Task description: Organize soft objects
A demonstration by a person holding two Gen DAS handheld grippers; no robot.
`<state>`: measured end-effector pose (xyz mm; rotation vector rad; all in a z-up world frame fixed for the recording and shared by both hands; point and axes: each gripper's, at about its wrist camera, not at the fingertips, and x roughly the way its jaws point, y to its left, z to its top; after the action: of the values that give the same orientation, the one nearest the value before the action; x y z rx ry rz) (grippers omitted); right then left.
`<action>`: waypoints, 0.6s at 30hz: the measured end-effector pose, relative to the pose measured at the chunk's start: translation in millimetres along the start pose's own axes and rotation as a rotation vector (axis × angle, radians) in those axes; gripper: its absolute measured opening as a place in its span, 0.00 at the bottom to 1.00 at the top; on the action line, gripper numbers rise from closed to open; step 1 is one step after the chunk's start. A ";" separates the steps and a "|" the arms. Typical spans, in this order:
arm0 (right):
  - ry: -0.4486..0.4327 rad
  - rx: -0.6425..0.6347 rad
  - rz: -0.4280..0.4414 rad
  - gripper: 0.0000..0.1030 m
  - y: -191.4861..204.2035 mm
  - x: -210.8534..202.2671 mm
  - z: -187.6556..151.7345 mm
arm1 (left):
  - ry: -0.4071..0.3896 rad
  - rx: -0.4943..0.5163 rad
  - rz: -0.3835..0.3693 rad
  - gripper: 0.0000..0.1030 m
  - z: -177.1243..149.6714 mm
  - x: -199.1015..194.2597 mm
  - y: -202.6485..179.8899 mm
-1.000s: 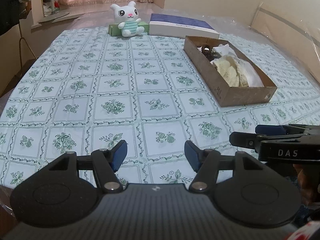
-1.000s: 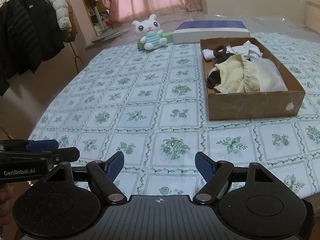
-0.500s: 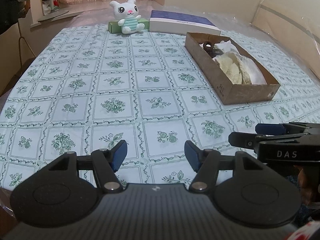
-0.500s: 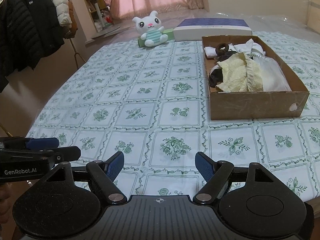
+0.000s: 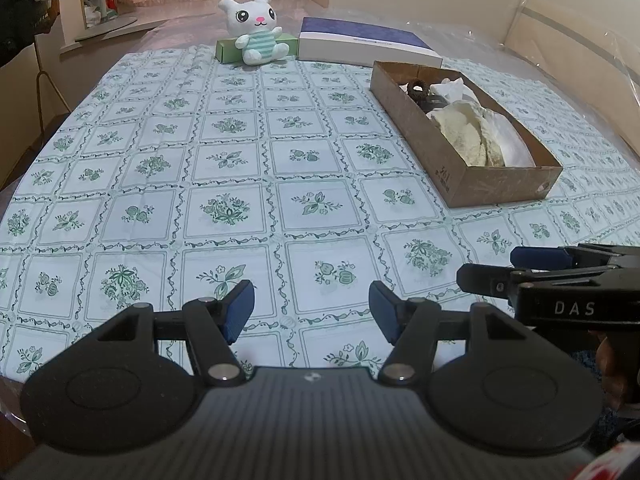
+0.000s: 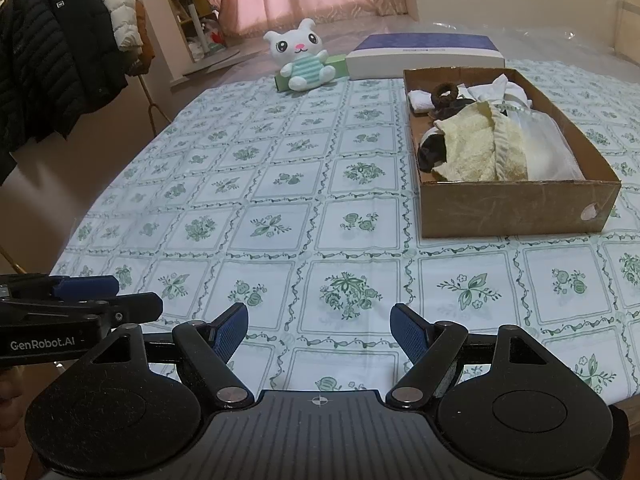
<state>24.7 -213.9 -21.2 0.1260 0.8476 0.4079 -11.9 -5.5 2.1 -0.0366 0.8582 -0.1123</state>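
Fingers on both grippers were found parted with nothing between them: the left gripper (image 5: 311,311) and the right gripper (image 6: 319,328) were each held low over the near edge of the table, side by side, touching nothing.

The soft items were noted inside the cardboard box (image 6: 516,210), which stood on the right half of the table. A cream towel (image 6: 470,148) lay uppermost at the near end, draped partly over a dark cloth (image 6: 430,154); white fabric (image 6: 548,152) lay beside it, and a brown scrunchie (image 6: 444,92) and a small folded white cloth (image 6: 419,100) were seen at the far end. These were judged light, limp and unbreakable; a pinch on a raised fold of the towel would be the surest hold, though trailing cloth could be expected to drag on neighbouring pieces.

A plush toy (image 5: 256,30) was recorded upright at the far edge, leaning against a green box (image 5: 228,49), well apart from both grippers. It was judged light and compressible, best taken across the body.

A flat blue-topped box (image 5: 366,40) lay beside it. The floral tablecloth (image 5: 224,168) was otherwise bare.
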 end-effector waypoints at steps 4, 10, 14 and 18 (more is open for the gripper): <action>0.000 0.000 -0.001 0.76 -0.1 0.1 -0.1 | 0.001 -0.003 0.001 0.59 0.1 1.3 0.9; 0.001 0.000 -0.002 0.76 -0.5 1.0 -0.5 | 0.002 -0.003 0.001 0.59 -0.1 2.3 2.3; 0.001 0.001 -0.002 0.76 -0.6 1.2 -0.4 | 0.002 -0.004 0.001 0.59 0.0 2.1 2.0; 0.001 0.001 -0.003 0.76 -0.6 0.9 -0.1 | 0.002 -0.004 0.000 0.59 0.0 2.1 1.9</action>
<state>25.4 -214.1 -22.1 0.1258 0.8491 0.4048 -10.3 -3.9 0.4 -0.0399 0.8604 -0.1104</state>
